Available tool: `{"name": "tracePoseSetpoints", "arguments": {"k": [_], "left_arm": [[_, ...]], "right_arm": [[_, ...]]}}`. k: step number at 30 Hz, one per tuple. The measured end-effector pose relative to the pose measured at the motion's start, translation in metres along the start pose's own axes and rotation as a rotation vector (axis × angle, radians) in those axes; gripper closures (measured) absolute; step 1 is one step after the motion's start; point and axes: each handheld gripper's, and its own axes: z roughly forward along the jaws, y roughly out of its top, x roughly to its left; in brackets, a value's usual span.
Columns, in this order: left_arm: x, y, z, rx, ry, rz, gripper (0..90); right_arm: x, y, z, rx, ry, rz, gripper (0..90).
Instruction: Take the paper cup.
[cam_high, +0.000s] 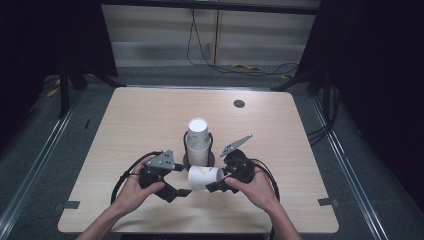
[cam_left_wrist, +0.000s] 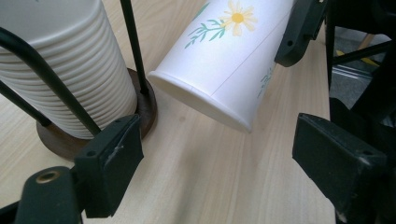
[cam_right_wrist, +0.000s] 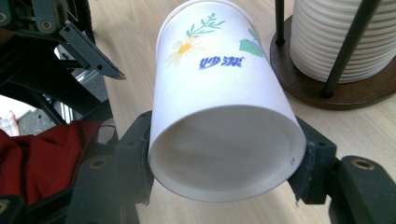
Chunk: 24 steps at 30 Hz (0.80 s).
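Observation:
A white paper cup (cam_high: 204, 177) printed with flowers lies sideways above the table. My right gripper (cam_high: 212, 186) is shut on it. In the right gripper view the jaws press both sides of the cup (cam_right_wrist: 219, 107) near its closed bottom, which faces the camera. My left gripper (cam_high: 181, 180) stands open just left of the cup's far end. Seen from the left gripper (cam_left_wrist: 219, 168), the cup (cam_left_wrist: 224, 60) hangs ahead of the spread jaws, apart from them. Behind it, a stack of white cups (cam_high: 198, 134) stands upside down in a black wire holder on a round wooden base (cam_left_wrist: 56, 137).
The cup stack (cam_right_wrist: 341, 37) and its wooden base (cam_right_wrist: 336, 93) stand close behind both grippers. A dark round grommet (cam_high: 239, 103) sits in the light wood table (cam_high: 140, 120) at the back right. Cables run along the floor beyond the far edge.

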Motion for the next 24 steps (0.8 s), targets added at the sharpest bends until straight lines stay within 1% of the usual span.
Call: {"name": "tracePoseSetpoints", "arguments": {"k": [2, 3, 4, 5, 6, 7, 8, 9, 10, 11, 12, 14, 16, 17, 19, 21, 22, 24], "left_arm": [[0.000, -0.001, 0.000, -0.015, 0.023, 0.005, 16.1], [0.000, -0.001, 0.000, -0.015, 0.023, 0.005, 16.1], [0.001, -0.001, -0.002, -0.028, 0.042, 0.005, 16.1], [0.001, -0.001, -0.002, -0.028, 0.042, 0.005, 16.1], [0.002, -0.003, -0.003, -0.054, 0.041, -0.004, 16.1], [0.002, -0.004, -0.003, -0.067, 0.036, -0.012, 16.1], [0.002, -0.004, -0.003, -0.067, 0.036, -0.012, 16.1], [0.003, -0.005, -0.004, -0.079, 0.039, -0.025, 16.1], [0.003, -0.005, -0.004, -0.087, 0.043, -0.028, 16.1], [0.003, -0.006, -0.005, -0.090, 0.049, -0.031, 16.1], [0.003, -0.006, -0.005, -0.081, 0.059, -0.023, 16.1], [0.004, -0.008, -0.005, -0.090, 0.065, -0.027, 16.1], [0.004, -0.009, -0.005, -0.095, 0.062, -0.033, 16.1], [0.004, -0.010, -0.005, -0.101, 0.059, -0.040, 16.1], [0.004, -0.010, -0.005, -0.110, 0.065, -0.038, 16.1], [0.004, -0.010, -0.005, -0.117, 0.062, -0.046, 16.1], [0.004, -0.010, -0.005, -0.117, 0.062, -0.046, 16.1], [0.004, -0.010, -0.005, -0.121, 0.044, -0.050, 16.1]], "right_arm": [[0.000, -0.001, -0.001, -0.005, -0.006, 0.002, 35.8], [0.000, -0.001, -0.001, -0.011, -0.009, 0.001, 35.8], [0.000, -0.001, -0.002, -0.024, -0.007, 0.001, 35.8], [0.000, -0.001, -0.002, -0.024, -0.007, 0.001, 35.8], [0.000, -0.001, -0.004, -0.036, -0.012, -0.002, 35.8], [0.000, -0.001, -0.004, -0.043, -0.013, -0.004, 35.8], [-0.001, -0.001, -0.004, -0.050, -0.012, -0.005, 35.8], [-0.001, -0.002, -0.005, -0.052, -0.013, 0.000, 35.8], [-0.002, -0.002, -0.005, -0.057, -0.018, -0.003, 35.8], [-0.002, -0.003, -0.006, -0.061, -0.019, -0.001, 35.8], [-0.002, -0.003, -0.006, -0.070, -0.017, 0.001, 35.8], [-0.002, -0.003, -0.009, -0.082, -0.017, 0.001, 35.8], [-0.003, -0.004, -0.010, -0.103, -0.014, 0.005, 35.8], [-0.003, -0.005, -0.011, -0.112, -0.011, 0.000, 35.8], [-0.003, -0.005, -0.012, -0.130, -0.010, -0.005, 35.8], [-0.004, -0.006, -0.012, -0.150, -0.002, -0.006, 35.8], [-0.004, -0.006, -0.012, -0.150, -0.002, -0.006, 35.8], [-0.005, -0.009, -0.013, -0.173, 0.015, -0.007, 35.8]]}}
